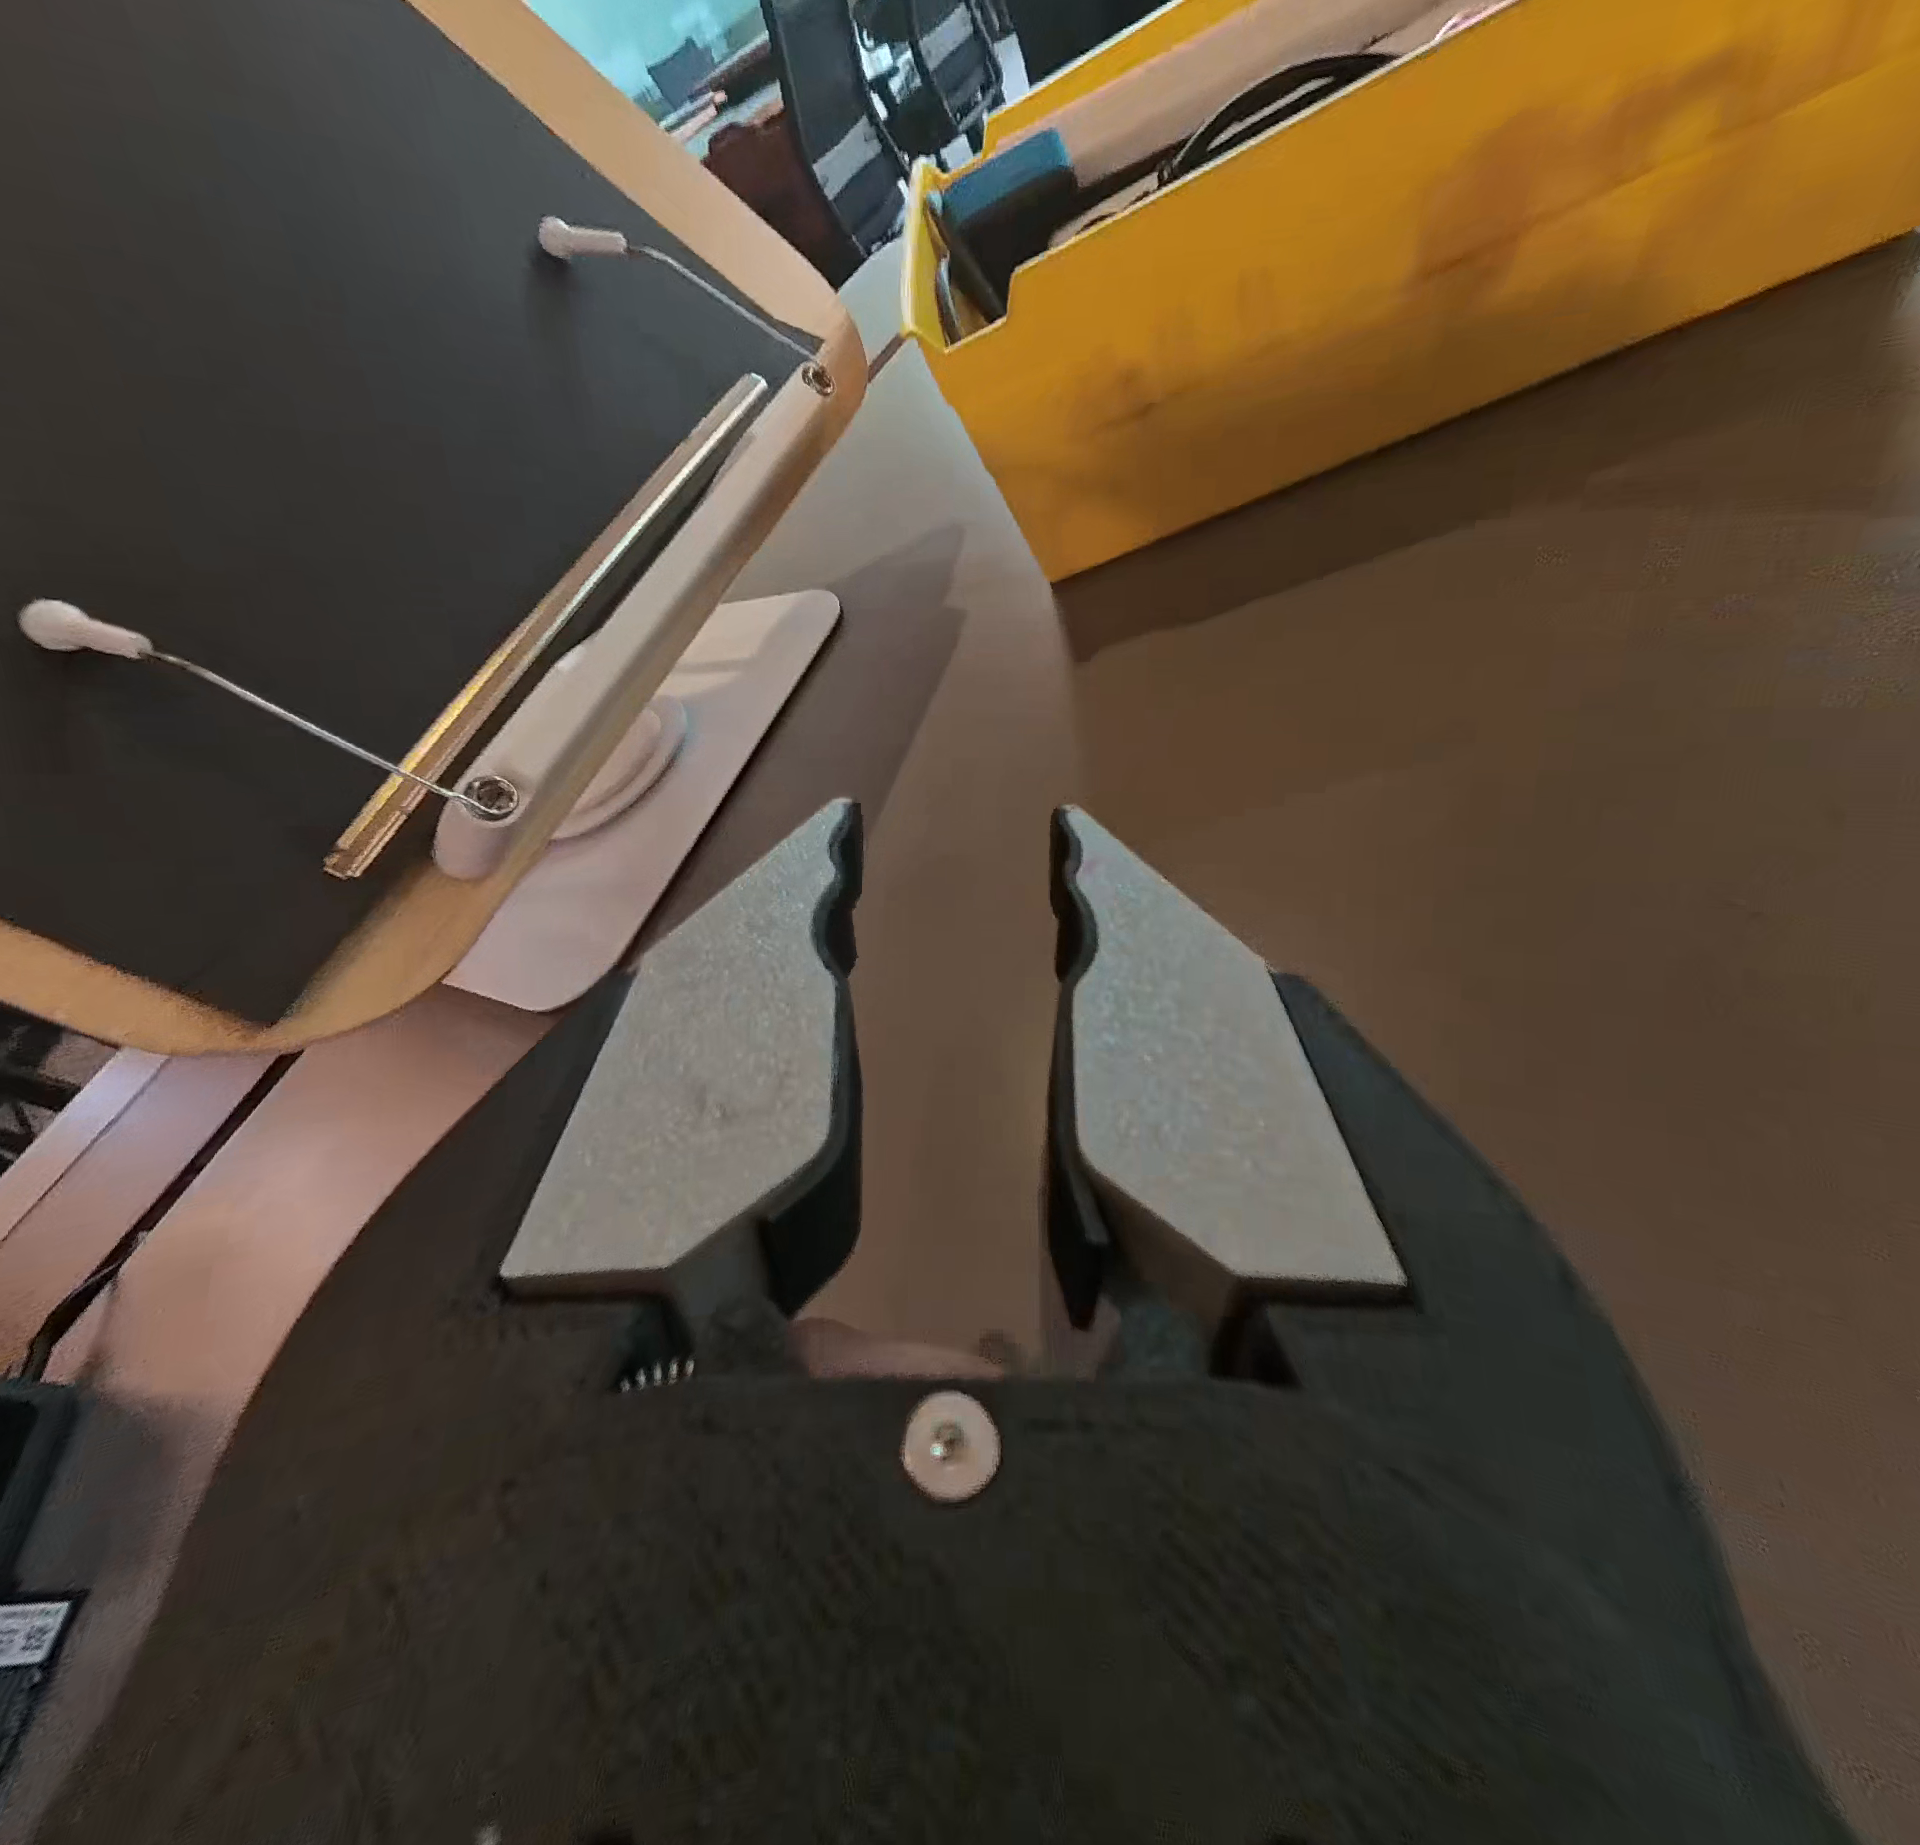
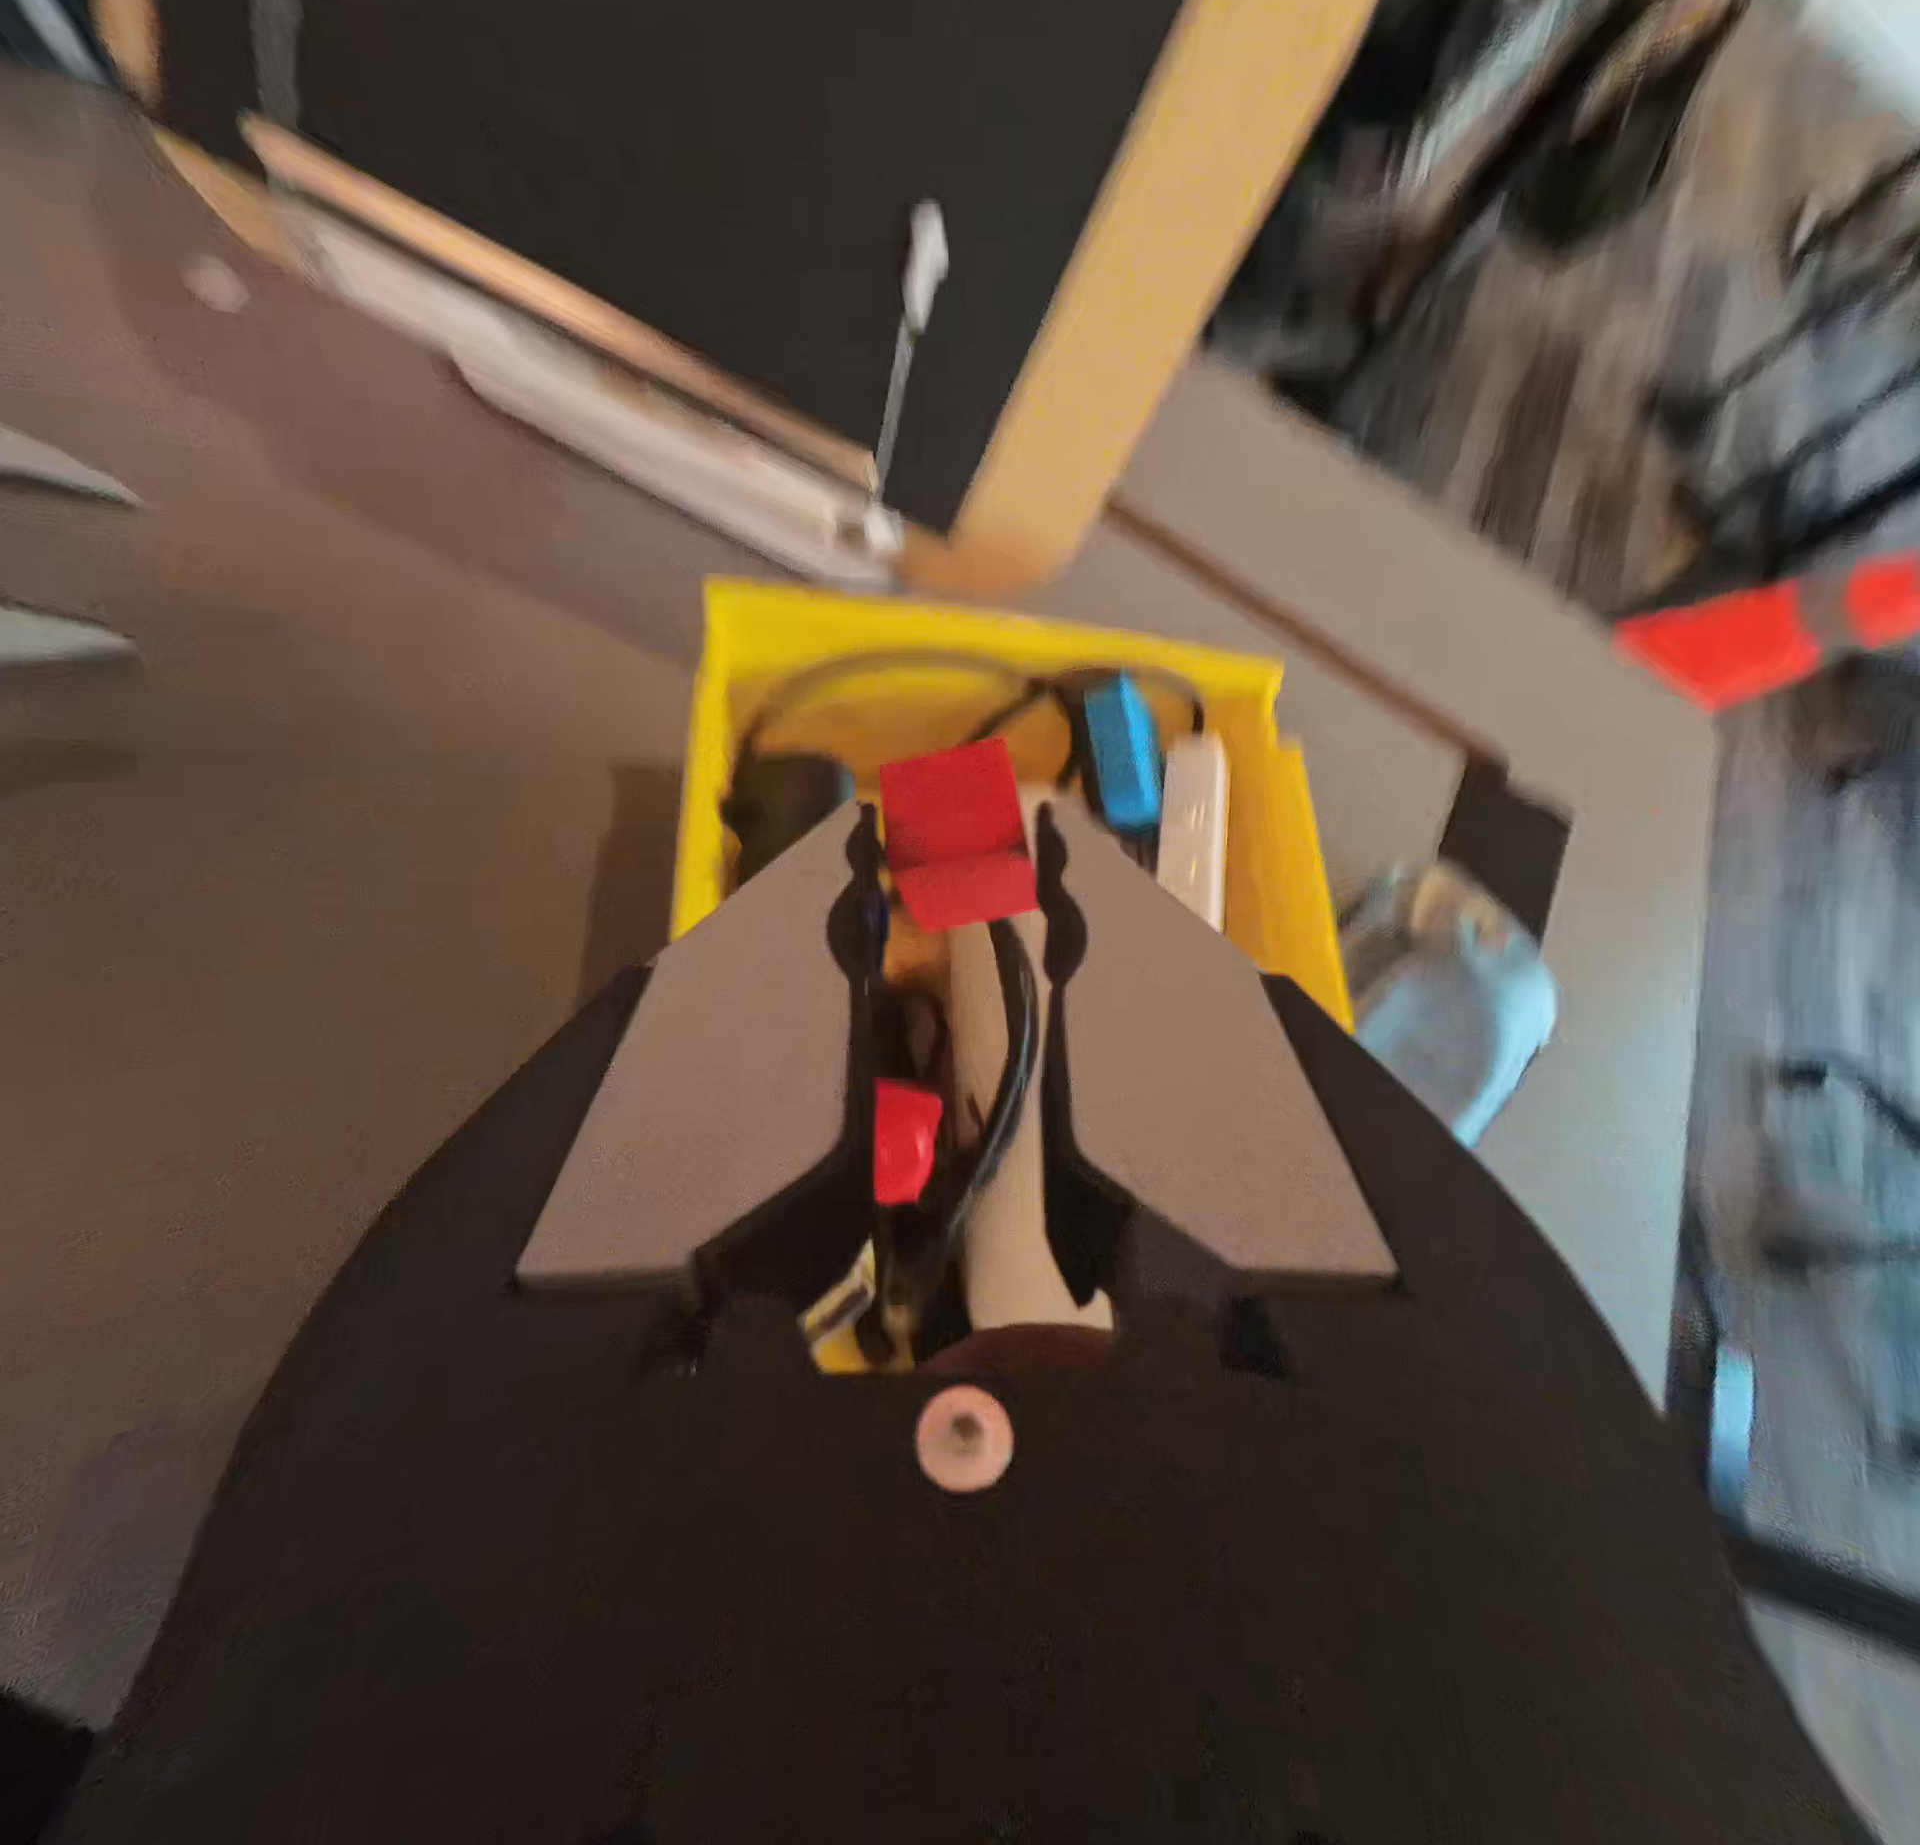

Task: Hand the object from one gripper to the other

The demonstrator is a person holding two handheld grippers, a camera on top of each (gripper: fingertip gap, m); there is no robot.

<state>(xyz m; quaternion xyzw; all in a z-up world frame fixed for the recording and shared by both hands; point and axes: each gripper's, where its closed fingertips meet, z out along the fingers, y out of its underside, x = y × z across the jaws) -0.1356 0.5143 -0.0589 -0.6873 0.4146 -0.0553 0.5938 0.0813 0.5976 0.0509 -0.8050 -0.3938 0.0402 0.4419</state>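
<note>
In the right wrist view, my right gripper [image 2: 953,839] hovers over an open yellow box [image 2: 1299,860]. A red block [image 2: 956,829] sits between its fingertips, and the jaws look closed on it. The block stays sharp like the fingers while the background is blurred. In the left wrist view, my left gripper [image 1: 956,860] is open and empty, low over the brown table [image 1: 1455,964]. The red block does not show in that view. Neither gripper shows in the other's view.
The yellow box [image 1: 1351,320] holds cables, a blue item [image 2: 1122,756], a white item [image 2: 1195,829] and a smaller red piece [image 2: 904,1141]. A black board with a wooden frame [image 1: 312,445] on a white stand stands left of the left gripper. A clear plastic item [image 2: 1444,995] lies right of the box. The tips of one gripper are about 25 centimetres away from the tips of the other.
</note>
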